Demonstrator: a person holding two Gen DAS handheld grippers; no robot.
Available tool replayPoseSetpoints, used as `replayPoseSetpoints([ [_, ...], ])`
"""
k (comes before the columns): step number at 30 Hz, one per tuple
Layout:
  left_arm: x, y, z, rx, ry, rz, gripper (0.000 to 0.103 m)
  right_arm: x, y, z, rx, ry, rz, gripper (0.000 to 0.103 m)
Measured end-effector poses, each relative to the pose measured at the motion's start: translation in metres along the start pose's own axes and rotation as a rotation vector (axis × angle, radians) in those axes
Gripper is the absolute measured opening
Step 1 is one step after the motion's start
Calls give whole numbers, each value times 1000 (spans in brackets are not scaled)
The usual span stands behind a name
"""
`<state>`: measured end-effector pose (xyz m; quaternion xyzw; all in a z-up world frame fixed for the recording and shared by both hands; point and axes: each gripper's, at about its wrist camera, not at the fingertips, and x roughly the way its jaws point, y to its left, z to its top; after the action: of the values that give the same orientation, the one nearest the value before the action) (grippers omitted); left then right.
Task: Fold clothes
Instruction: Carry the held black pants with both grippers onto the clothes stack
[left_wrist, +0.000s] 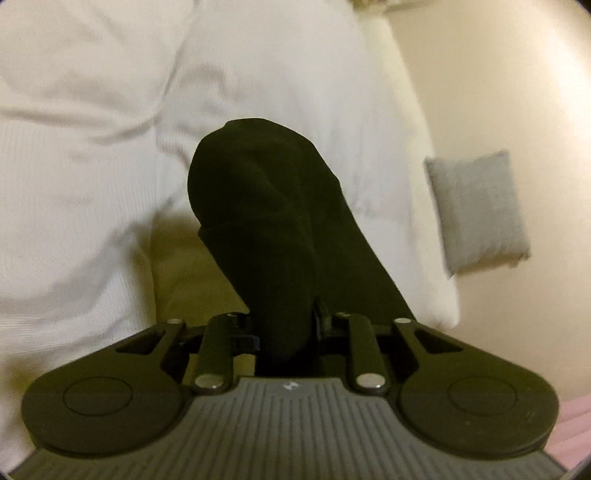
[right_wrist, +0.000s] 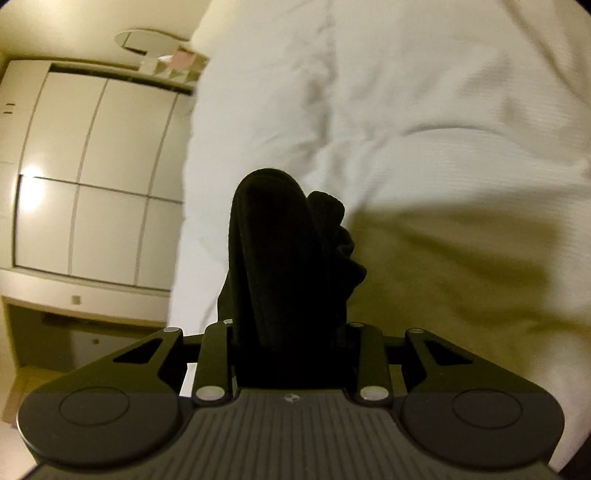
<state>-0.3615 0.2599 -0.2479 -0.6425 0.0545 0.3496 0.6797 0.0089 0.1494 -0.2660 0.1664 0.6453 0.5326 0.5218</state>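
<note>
Between each gripper's fingers, left gripper (left_wrist: 286, 325) and right gripper (right_wrist: 291, 332), clamped: one black garment (left_wrist: 266, 206); beyond, one white duvet (left_wrist: 92, 166), one grey cushion (left_wrist: 478, 210); no legible writing.

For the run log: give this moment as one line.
left hand-held gripper: shut on black garment | right hand-held gripper: shut on black garment | under: white bedding

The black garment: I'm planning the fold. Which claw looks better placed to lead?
Left, tentatively. The left claw grips a smooth, flat stretch of the black garment; the right claw holds a bunched, crumpled end. Both hang above the white bedding.
</note>
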Motion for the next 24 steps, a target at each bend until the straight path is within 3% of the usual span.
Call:
replayPoseSetpoints([
  [6,-115,-3,18,-69,-201,-13,19,27,84,-23,-72,160,105,31],
  [13,-290,31,5,-175,-517,55,19,116,196,-109,-195,456,236,31],
  [19,-441,88,-18,-262,-757,105,19,195,290,-242,-296,700,323,31],
  [24,-569,150,-12,-287,-851,133,19,248,358,-377,-354,809,366,31],
])
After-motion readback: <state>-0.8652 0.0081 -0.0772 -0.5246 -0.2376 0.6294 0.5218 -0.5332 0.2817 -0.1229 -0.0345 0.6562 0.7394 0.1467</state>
